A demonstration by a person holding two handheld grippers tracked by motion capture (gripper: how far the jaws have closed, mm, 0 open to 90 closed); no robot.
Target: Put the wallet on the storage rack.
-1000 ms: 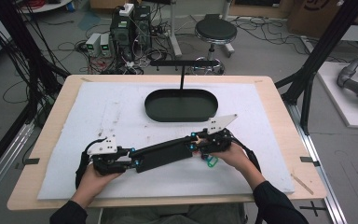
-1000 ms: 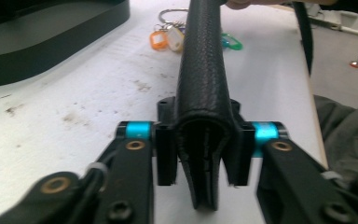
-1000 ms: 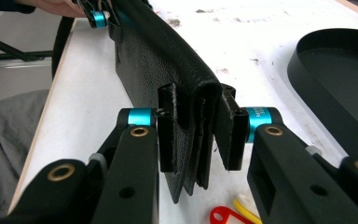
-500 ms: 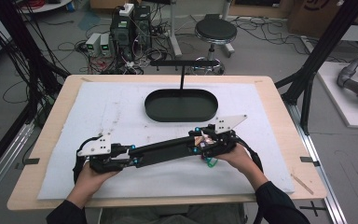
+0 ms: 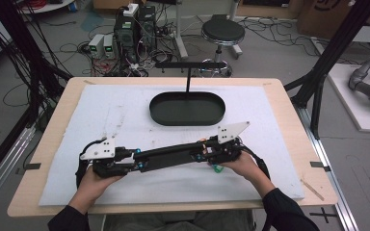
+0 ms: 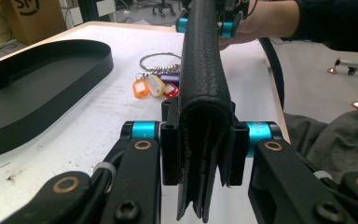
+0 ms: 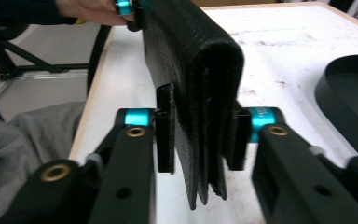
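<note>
Between the two hands, at six o'clock from the black oval tray (image 5: 187,109), the long black folded leather wallet (image 5: 171,156) hangs level, left gripper (image 6: 198,156) pinching one end, right gripper (image 7: 200,140) having just closed again on the other, so I judge carrying can begin.

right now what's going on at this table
A person holds a long black folded leather wallet between two handheld grippers, one at each end, just above the white mat. The left gripper is clamped on its end. The right gripper has just been closing on the other end; one pad presses, the other looks slightly off. A bunch of keys with coloured tags lies on the mat beneath, and a black oval tray sits behind.
</note>
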